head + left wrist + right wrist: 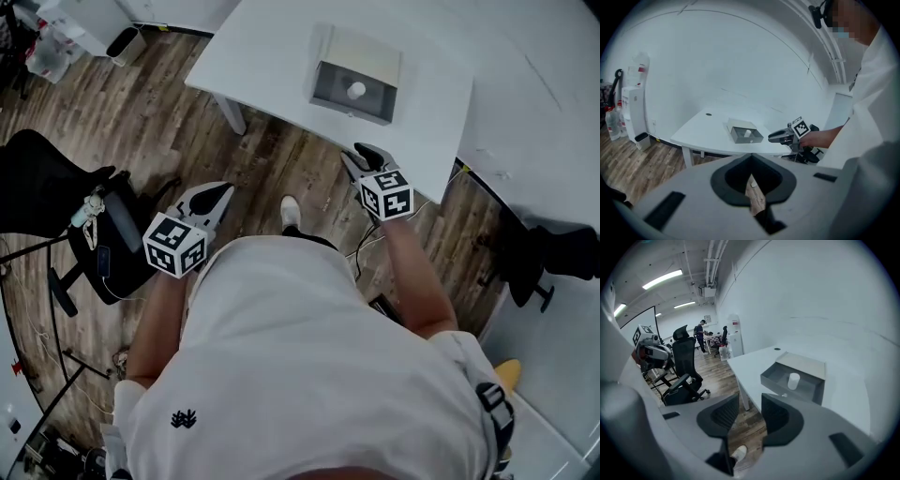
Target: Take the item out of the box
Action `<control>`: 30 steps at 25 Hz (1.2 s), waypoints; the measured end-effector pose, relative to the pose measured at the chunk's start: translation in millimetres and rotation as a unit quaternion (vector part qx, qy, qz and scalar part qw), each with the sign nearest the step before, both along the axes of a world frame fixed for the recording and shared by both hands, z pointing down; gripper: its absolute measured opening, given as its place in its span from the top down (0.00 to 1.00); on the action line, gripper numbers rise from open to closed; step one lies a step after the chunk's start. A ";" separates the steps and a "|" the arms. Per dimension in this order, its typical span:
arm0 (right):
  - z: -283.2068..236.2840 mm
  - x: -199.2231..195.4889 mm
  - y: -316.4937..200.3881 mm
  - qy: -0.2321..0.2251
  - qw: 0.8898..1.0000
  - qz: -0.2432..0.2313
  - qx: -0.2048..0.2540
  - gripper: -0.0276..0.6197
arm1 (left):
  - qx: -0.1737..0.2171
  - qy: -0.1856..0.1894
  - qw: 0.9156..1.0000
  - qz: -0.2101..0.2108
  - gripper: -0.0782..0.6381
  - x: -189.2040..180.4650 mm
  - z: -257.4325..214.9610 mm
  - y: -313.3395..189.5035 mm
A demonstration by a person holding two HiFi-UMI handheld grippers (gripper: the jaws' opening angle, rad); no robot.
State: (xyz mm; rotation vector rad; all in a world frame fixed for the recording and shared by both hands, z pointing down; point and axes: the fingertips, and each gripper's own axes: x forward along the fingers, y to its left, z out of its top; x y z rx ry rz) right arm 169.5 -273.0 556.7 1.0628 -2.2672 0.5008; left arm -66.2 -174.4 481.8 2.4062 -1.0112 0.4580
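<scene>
An open grey box (330,86) stands on the white table (272,56) with a small white cylinder item (356,91) upright inside it. I stand on the floor short of the table's near edge. My right gripper (361,154) hovers at that edge, below the box, open with nothing between its jaws. In the right gripper view the box (778,380) and item (793,380) lie ahead to the right of my right gripper (750,401). My left gripper (218,194) is over the floor, away from the table, tips together and empty. It (751,161) sees the box (738,136) far off.
A black office chair (47,192) stands at my left and another dark chair (553,253) at the right. White table legs (232,114) reach the wooden floor (141,112). A water dispenser (633,108) is by the wall. People stand far back (700,333).
</scene>
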 end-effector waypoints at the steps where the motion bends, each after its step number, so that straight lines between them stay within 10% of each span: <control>1: 2.9 1.7 -10.1 0.001 1.000 -0.003 -0.001 0.72 | -0.002 -0.003 1.000 -0.009 0.88 -0.8 0.2 -2.1; 30: 91.6 36.9 -196.0 0.101 0.991 -0.070 -0.049 0.57 | -0.026 -0.055 0.982 -0.178 0.88 -19.1 2.4 -37.4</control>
